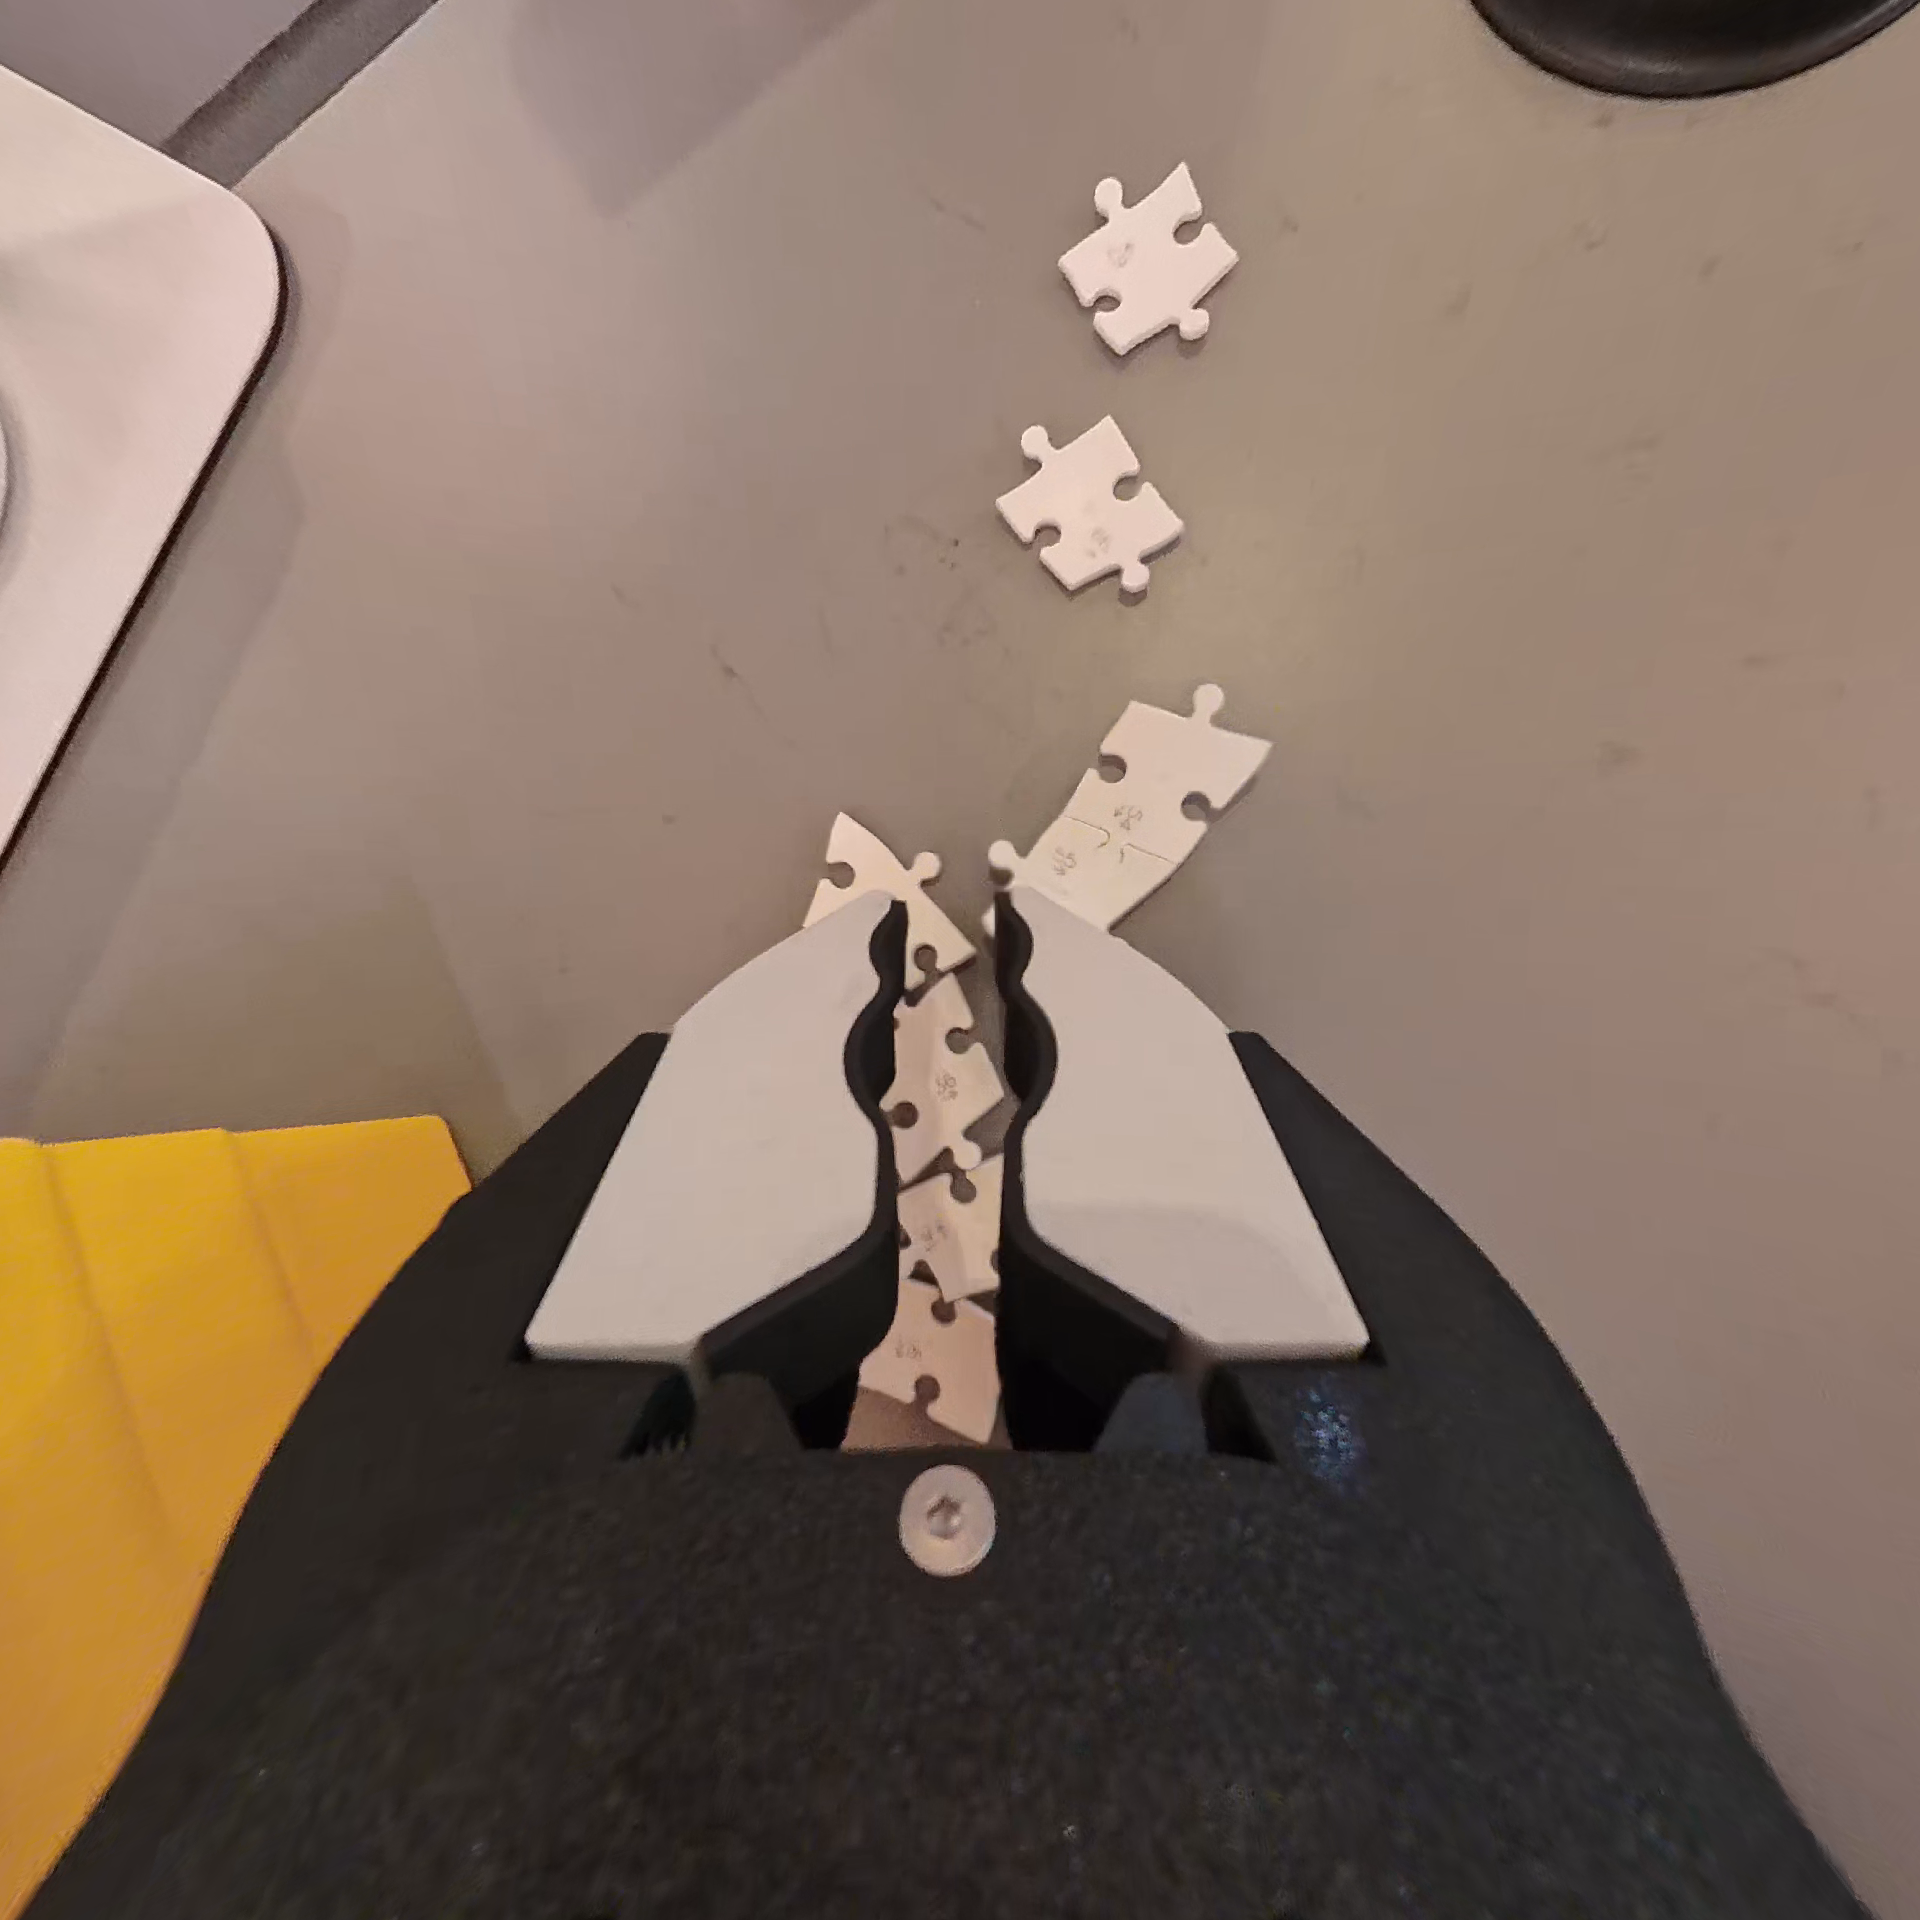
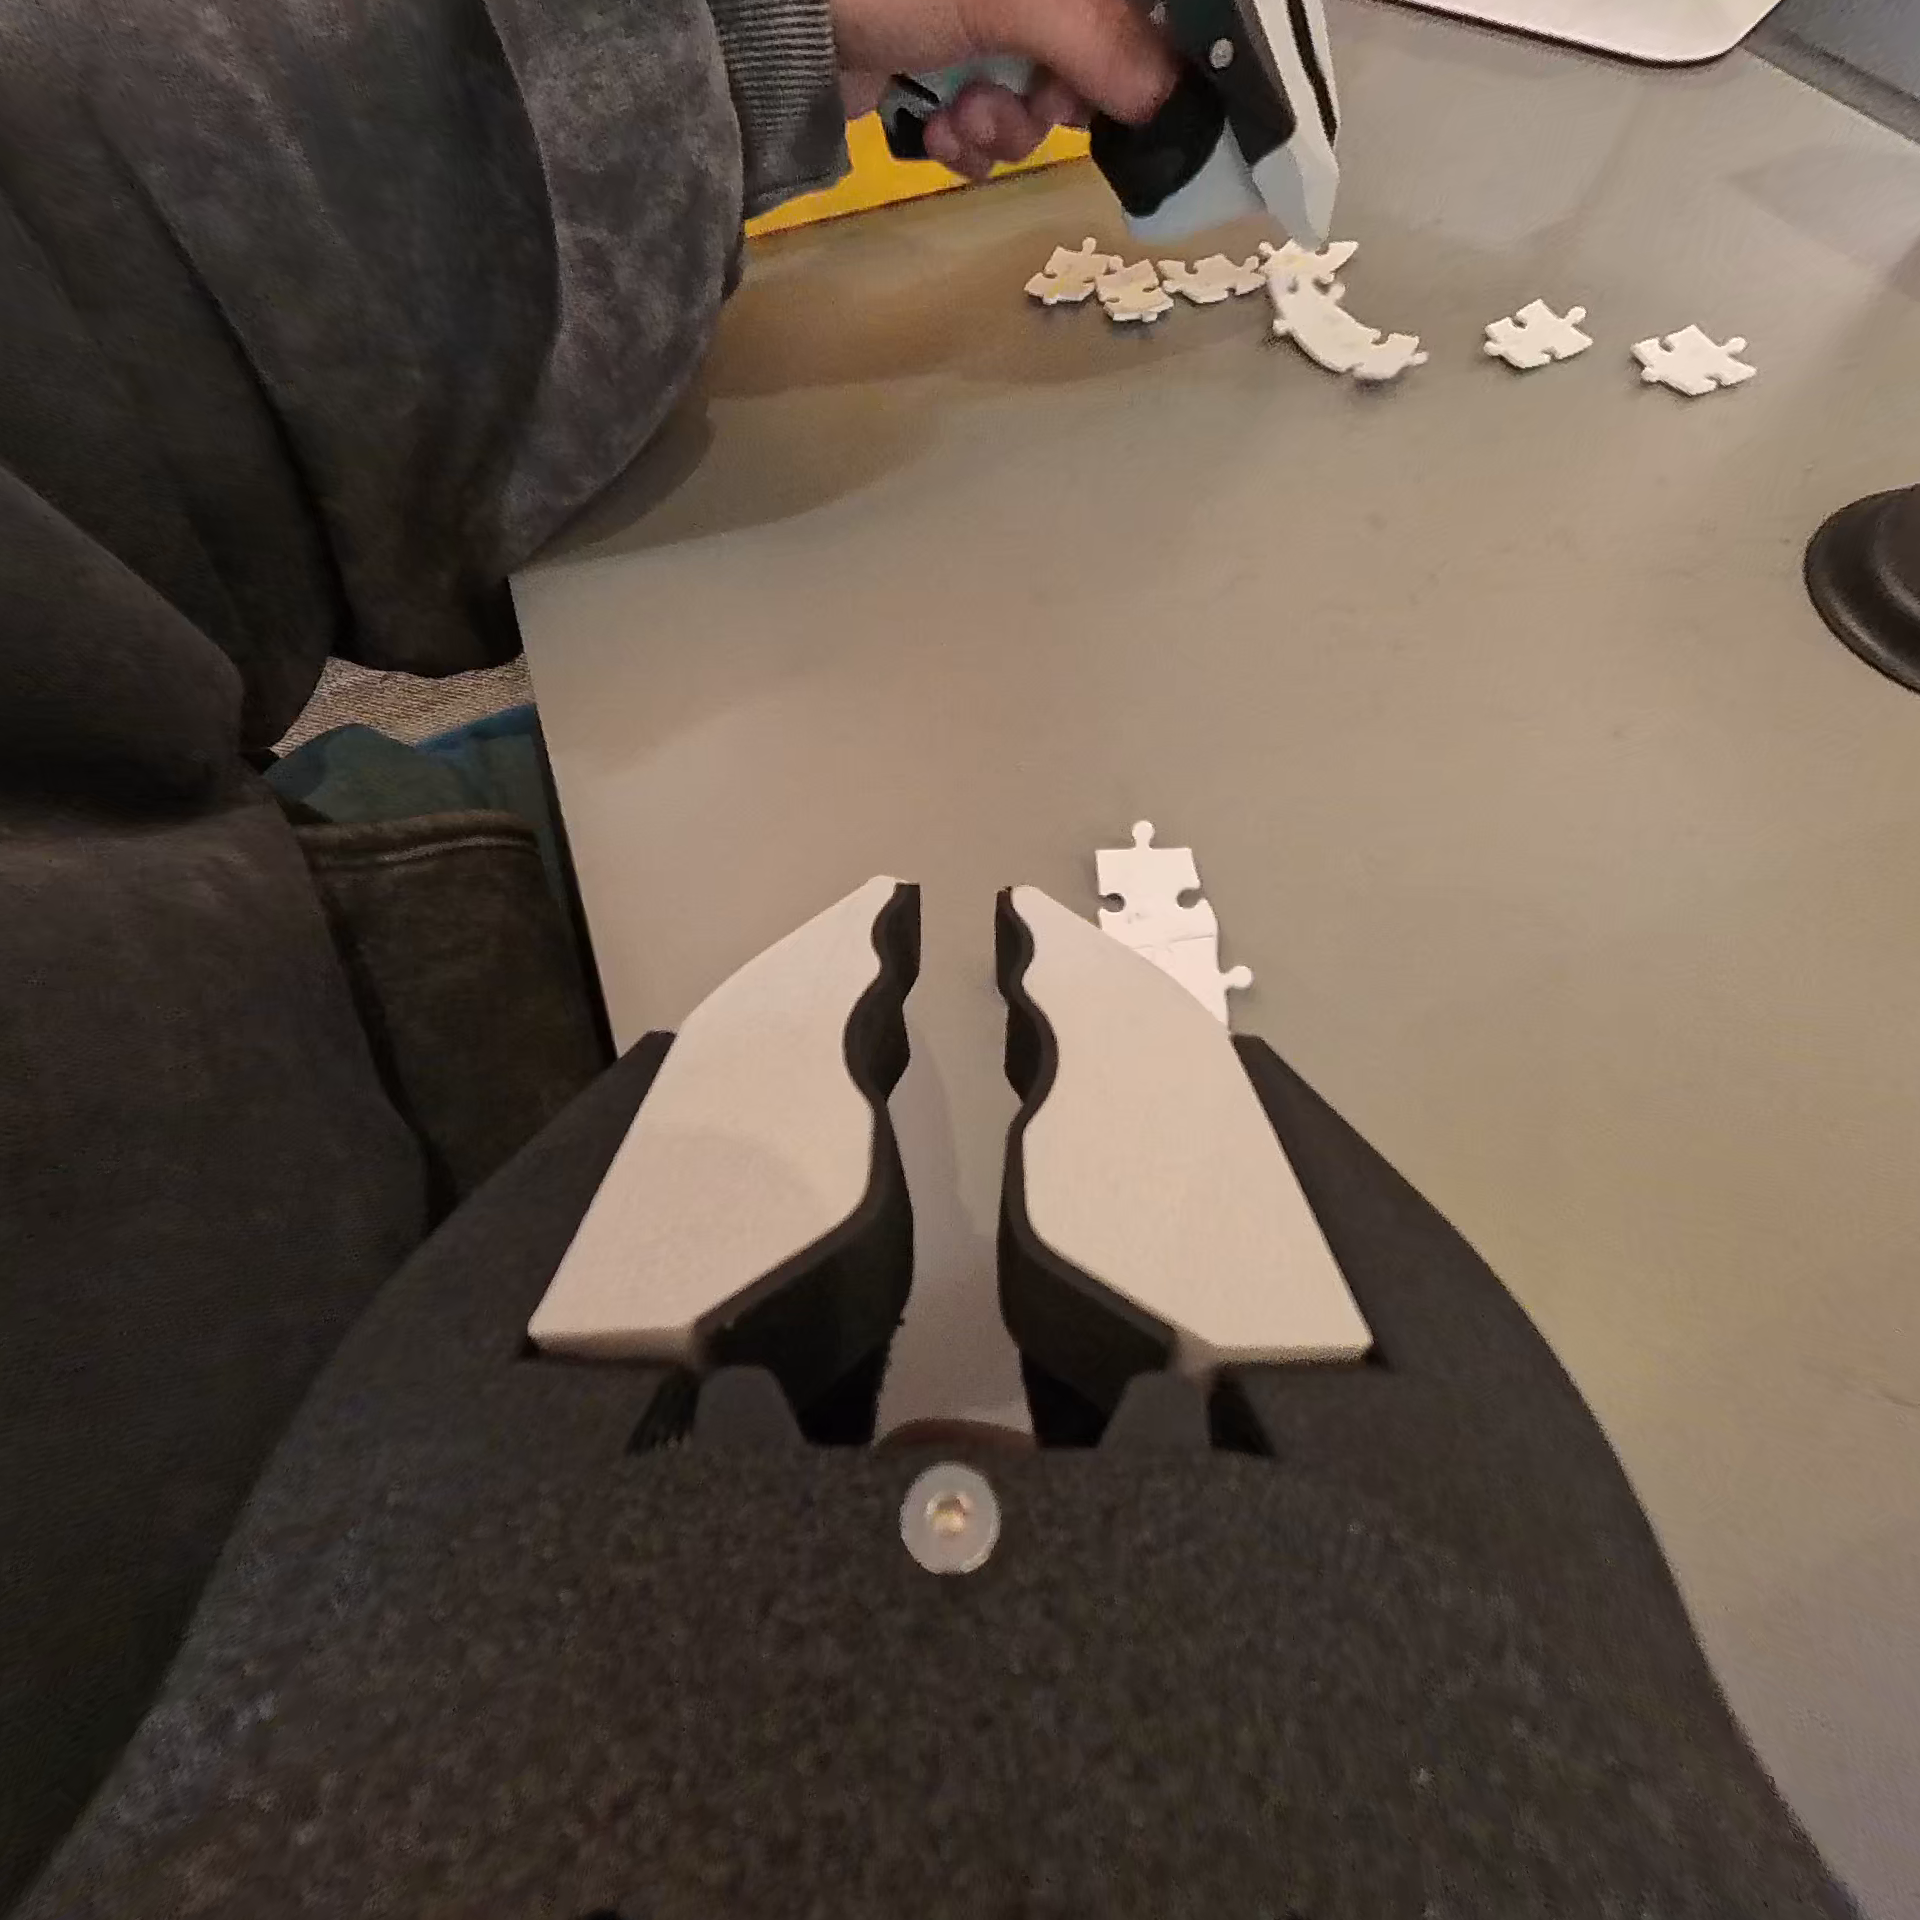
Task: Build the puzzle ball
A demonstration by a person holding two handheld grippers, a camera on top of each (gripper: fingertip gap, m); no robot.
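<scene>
Left gripper [image 1: 945, 896] is hanging over the grey table [image 1: 1558, 935], jaws slightly apart, gripping nothing; in the right wrist view its tips are sitting just above, maybe touching, the top end of the curved joined strip [image 1: 1143, 821]. Directly under the jaw gap, a row of loose pieces [image 1: 940, 1091] is running back toward the gripper body. Ahead of the tips, two single pieces [image 1: 1089, 506] are lying well apart from each other and from the strip. Yellow box [image 1: 208, 1403] is sitting off to its left. Right gripper [image 2: 958, 902] is idling low near the table edge, jaws apart and empty, with a short joined pair [image 2: 1158, 914] just right of its tips. Risk as I read it: pieces are thin and flat, so closing down could skid one sideways, or catch the strip and pop its joints, since nothing is bracing it.
</scene>
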